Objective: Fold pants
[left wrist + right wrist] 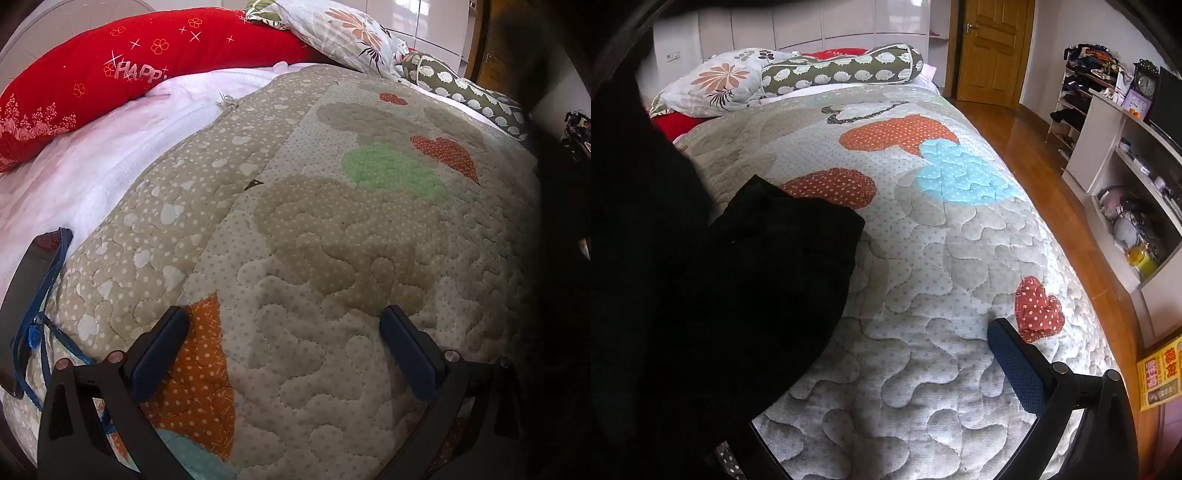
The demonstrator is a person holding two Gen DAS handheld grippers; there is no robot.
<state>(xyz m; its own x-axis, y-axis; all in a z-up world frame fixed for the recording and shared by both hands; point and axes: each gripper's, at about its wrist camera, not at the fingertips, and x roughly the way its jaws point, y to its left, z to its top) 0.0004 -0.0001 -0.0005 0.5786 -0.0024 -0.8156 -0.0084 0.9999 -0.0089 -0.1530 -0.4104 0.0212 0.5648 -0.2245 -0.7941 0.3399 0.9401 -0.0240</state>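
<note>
Black pants (pixel 757 277) lie bunched on the left part of the quilted bedspread (pixel 923 258), one squared corner pointing toward the bed's middle. My right gripper (pixel 882 332) is open just above the quilt. Its right finger (pixel 1015 369) is bare and touches nothing, while the black cloth hides its left finger. In the left wrist view my left gripper (pixel 286 314) stands wide open over the bare quilt (pixel 314 240), nothing between its fingers. A dark blurred mass (pixel 561 258) fills that view's right edge; I cannot tell what it is.
At the head of the bed lie a red pillow (pixel 110 74), a floral pillow (pixel 716 81) and a hedgehog-print bolster (pixel 842 68). A white blanket (pixel 92 166) and a dark flat device with a blue lanyard (pixel 26 302) lie left. Right of the bed are wooden floor (pixel 1034 155) and shelves (pixel 1126 166).
</note>
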